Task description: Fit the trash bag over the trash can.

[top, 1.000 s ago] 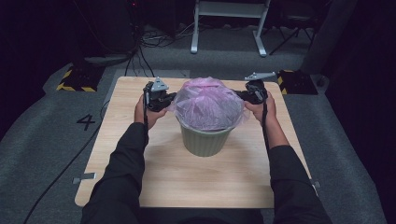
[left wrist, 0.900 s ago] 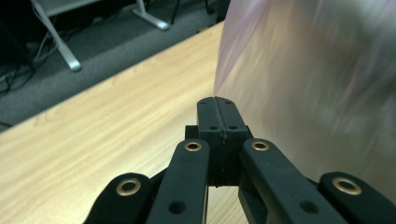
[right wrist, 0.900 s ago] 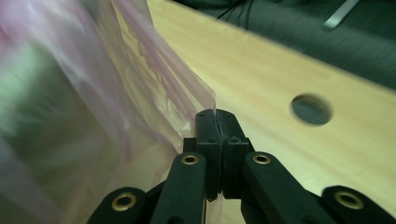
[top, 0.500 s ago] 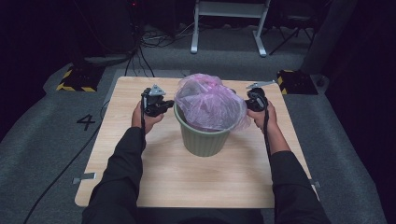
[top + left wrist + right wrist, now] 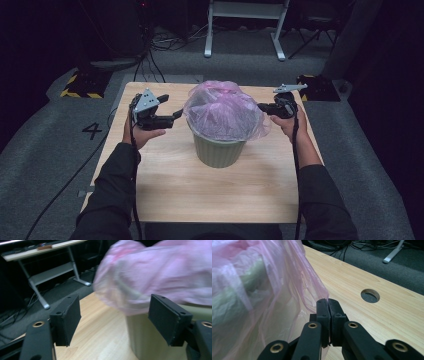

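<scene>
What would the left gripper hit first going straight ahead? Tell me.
Probably the thin pink plastic bag bulging over the pale green bin. The left gripper, its jaws just opened and nothing between them, points at the bag's lower edge; depth is uncertain.

A crinkled, translucent pink plastic bag (image 5: 222, 111) billows over the rim of a pale green bin (image 5: 219, 148), which stands upright at the middle of the table, slightly toward the far edge.

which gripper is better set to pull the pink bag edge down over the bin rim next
Right. The right gripper is pinched shut on the pink bag edge; the left gripper is open, holding nothing beside the bin.
</scene>
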Available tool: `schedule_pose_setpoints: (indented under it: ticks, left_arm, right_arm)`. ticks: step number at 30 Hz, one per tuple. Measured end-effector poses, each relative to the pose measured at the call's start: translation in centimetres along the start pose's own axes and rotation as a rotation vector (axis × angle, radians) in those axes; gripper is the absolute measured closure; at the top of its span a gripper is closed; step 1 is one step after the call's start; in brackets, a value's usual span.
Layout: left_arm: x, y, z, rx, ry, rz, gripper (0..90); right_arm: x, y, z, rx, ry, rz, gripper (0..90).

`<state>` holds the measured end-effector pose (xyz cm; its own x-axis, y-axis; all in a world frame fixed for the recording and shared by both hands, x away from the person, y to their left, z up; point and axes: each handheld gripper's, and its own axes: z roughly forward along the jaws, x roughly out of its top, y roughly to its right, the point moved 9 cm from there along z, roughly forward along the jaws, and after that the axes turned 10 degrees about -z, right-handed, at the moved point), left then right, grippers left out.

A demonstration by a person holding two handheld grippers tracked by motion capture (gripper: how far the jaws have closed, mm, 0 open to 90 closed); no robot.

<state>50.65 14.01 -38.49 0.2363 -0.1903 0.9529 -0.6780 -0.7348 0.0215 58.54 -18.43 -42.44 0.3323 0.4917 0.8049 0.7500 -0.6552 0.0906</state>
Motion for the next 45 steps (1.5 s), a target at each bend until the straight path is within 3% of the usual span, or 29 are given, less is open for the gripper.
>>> schedule_pose_setpoints:
  ticks: [2,4,9,10,11,12,13,15,17,18,21,22,24,25,29,31,35,39,43,45]
  left_arm:
    - [-0.1,1.4,-0.6,-0.052,0.008,0.019,23.8]
    - [-0.1,2.6,-1.0,-0.069,0.011,0.054,22.7]
    - [-0.6,7.0,-2.2,-0.162,0.024,0.139,17.4]
    - [-0.9,7.9,-2.2,-0.163,0.021,0.168,16.6]
    - [-0.9,7.9,-2.2,-0.163,0.021,0.168,16.3]
    - [-1.6,9.1,-1.9,-0.154,-0.007,0.219,15.6]
    - [-1.7,9.4,-1.8,-0.137,-0.008,0.24,15.6]
    - [-1.3,9.5,-1.4,-0.087,0.003,0.274,15.9]
    - [-1.1,9.5,-1.3,-0.082,-0.002,0.276,16.9]
    - [-0.7,9.1,-1.0,-0.045,-0.005,0.296,18.7]
    - [-0.6,9.1,-0.8,-0.063,-0.023,0.301,20.7]
    - [-0.6,9.2,-0.7,-0.092,-0.036,0.302,23.5]
    - [-0.7,9.2,-0.7,-0.097,-0.044,0.312,30.7]
    - [-0.8,9.3,-0.8,-0.123,-0.055,0.317,37.6]
    - [-0.5,9.3,-1.4,-0.148,-0.032,0.33,65.1]
    - [-0.5,9.1,-1.5,-0.143,-0.029,0.331,70.5]
    - [-0.5,8.8,-1.8,-0.117,-0.018,0.355,89.8]
    - [-0.4,8.8,-2.2,-0.107,-0.01,0.369,90.0]
    - [-1.9,9.6,-3.2,-0.161,-0.047,0.404,90.0]
    - [-3.1,9.7,-3.4,-0.166,-0.076,0.417,90.0]
  right_arm:
    - [0.1,-0.2,-0.3,-0.002,0.001,-0.01,88.4]
    - [0.4,-0.4,-0.7,0.001,0.008,-0.017,87.8]
    - [0.8,-1.3,-1.5,0.016,0.017,-0.043,87.6]
    - [0.9,-1.5,-1.7,0.018,0.019,-0.049,87.3]
    - [1.0,-1.6,-1.9,0.021,0.023,-0.053,87.3]
    - [1.0,-1.8,-2.0,0.022,0.022,-0.064,86.9]
    - [1.0,-1.9,-2.1,0.023,0.019,-0.072,86.7]
    - [1.1,-2.0,-2.2,0.022,0.018,-0.077,86.5]
    - [1.2,-2.0,-2.3,0.019,0.017,-0.083,86.3]
    - [1.3,-2.2,-2.4,0.022,0.02,-0.092,86.3]
    - [1.6,-2.4,-2.6,0.028,0.025,-0.109,86.1]
    - [1.7,-2.5,-2.6,0.033,0.027,-0.112,86.0]
    - [1.8,-2.6,-2.7,0.035,0.027,-0.118,85.6]
    - [1.8,-2.7,-2.7,0.039,0.029,-0.12,85.7]
    - [1.7,-2.8,-2.8,0.036,0.024,-0.122,85.1]
    - [1.7,-2.8,-2.8,0.035,0.024,-0.123,84.9]
    - [1.7,-2.7,-2.8,0.029,0.025,-0.123,84.4]
    - [1.8,-2.7,-2.9,0.026,0.027,-0.123,84.4]
    - [1.6,-2.6,-3.1,0.028,0.031,-0.104,85.7]
    - [1.3,-2.6,-3.0,0.026,0.024,-0.102,86.1]
